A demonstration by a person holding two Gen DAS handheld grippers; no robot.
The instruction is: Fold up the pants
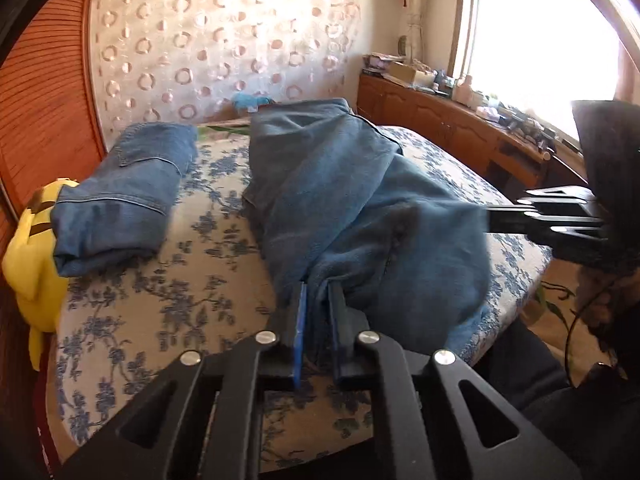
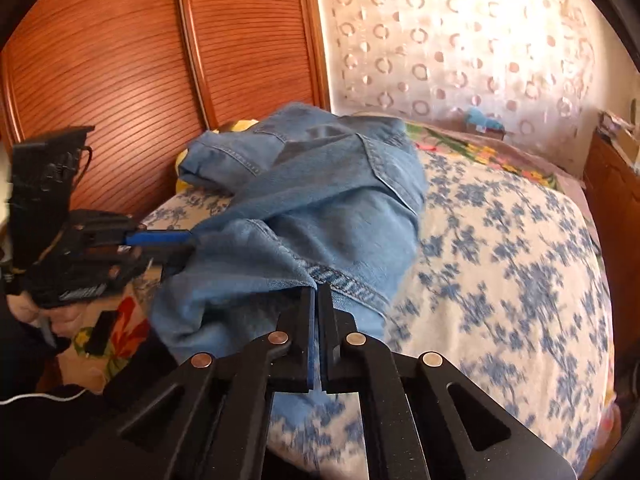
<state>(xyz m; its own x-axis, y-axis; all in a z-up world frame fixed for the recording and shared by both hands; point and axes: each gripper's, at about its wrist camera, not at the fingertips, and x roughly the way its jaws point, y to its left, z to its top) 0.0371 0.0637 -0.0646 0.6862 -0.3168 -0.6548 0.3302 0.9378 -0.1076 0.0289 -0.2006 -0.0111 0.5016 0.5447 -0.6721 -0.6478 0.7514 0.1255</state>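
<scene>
A pair of blue denim pants [image 1: 344,184] lies crumpled lengthwise down the middle of a bed with a blue-flowered cover [image 1: 168,296]. My left gripper [image 1: 318,286] is shut on a fold of the pants' near end, with cloth bunched between its blue-lined fingers. My right gripper [image 2: 316,288] is shut on a stitched hem of the same pants [image 2: 320,200]. In the left wrist view the right gripper [image 1: 490,216] comes in from the right and meets the cloth. In the right wrist view the left gripper [image 2: 188,240] bites the pants' left edge.
A second pair of jeans [image 1: 120,196] lies folded at the bed's left, against a yellow plush toy [image 1: 32,248]. A slatted wooden wardrobe [image 2: 120,60] runs along that side. A wooden cabinet [image 1: 440,116] with clutter stands under the window on the right.
</scene>
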